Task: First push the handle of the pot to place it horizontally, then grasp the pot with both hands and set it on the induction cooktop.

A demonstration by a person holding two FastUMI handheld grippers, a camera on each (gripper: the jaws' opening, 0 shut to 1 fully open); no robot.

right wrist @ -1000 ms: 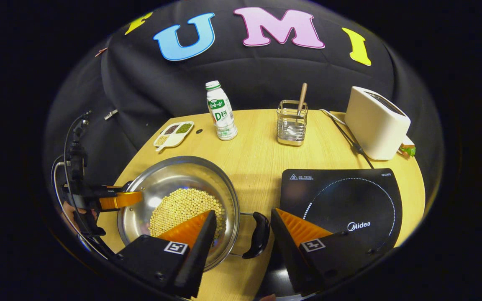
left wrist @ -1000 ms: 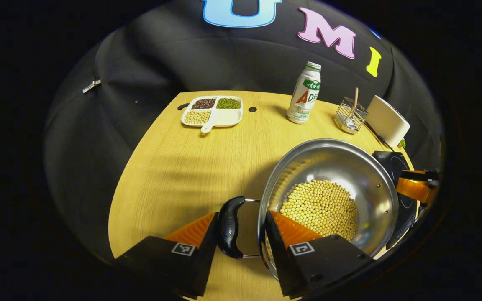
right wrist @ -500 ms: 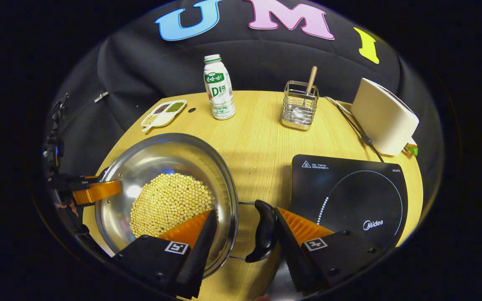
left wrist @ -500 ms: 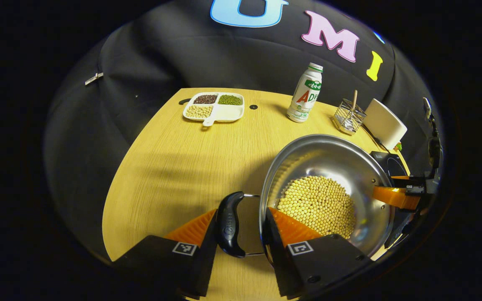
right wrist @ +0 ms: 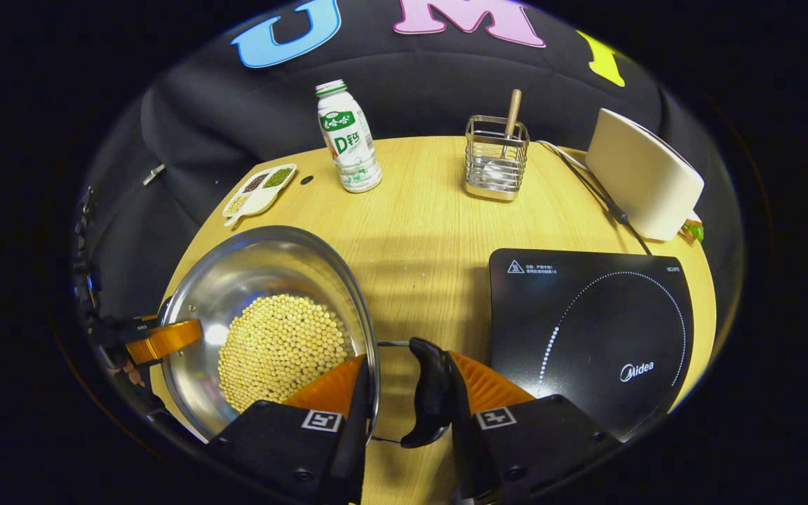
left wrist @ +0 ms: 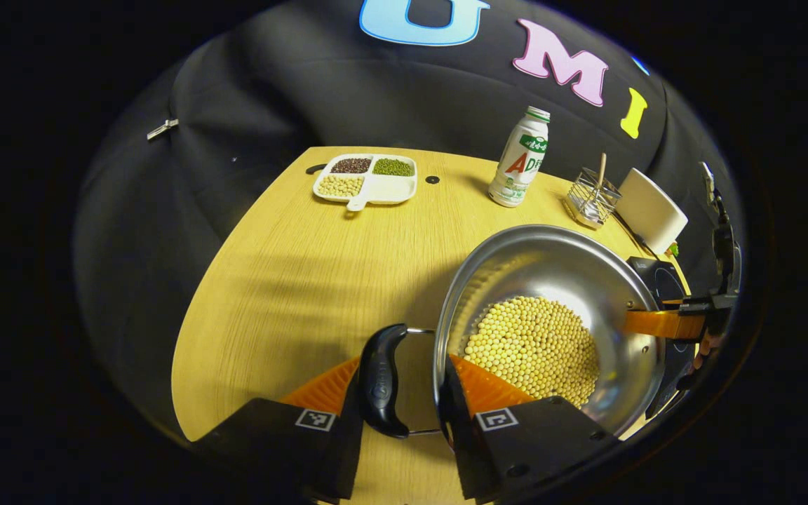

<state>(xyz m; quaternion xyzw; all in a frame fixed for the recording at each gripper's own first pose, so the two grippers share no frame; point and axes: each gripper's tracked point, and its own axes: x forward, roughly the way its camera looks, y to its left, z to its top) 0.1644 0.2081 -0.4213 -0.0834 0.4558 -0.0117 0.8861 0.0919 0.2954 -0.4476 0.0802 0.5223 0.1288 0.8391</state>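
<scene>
1. Pale wooden table [right wrist: 418, 231] carries everything we care about: the flat black induction cooktop [right wrist: 586, 330] and the round stainless-steel pot [left wrist: 551, 273], which has a heap of yellow soybeans [left wrist: 530, 347] in it.
2. We see the pot on the side of the cooktop away from the booth's right edge, in the right gripper view. It sits near the cooktop but apart from it, with a strip of bare table between them. We cannot tell whether its base rests on the table or has just left it.
3. The left gripper [left wrist: 404, 361] is clenched across the black curved side handle far from the cooktop [left wrist: 378, 382]. One finger is against the handle's outer face and the other is inside the pot wall.
4. The right gripper [right wrist: 407, 359] is clamped in the same way on the black curved side handle next to the cooktop [right wrist: 431, 393].
5. We judge that the line from handle to handle points straight at the cooktop, so the carry runs along that axis with the right gripper leading.
6. We expect the loose soybeans to slide if either side dips, so both grippers need to travel level.
</scene>
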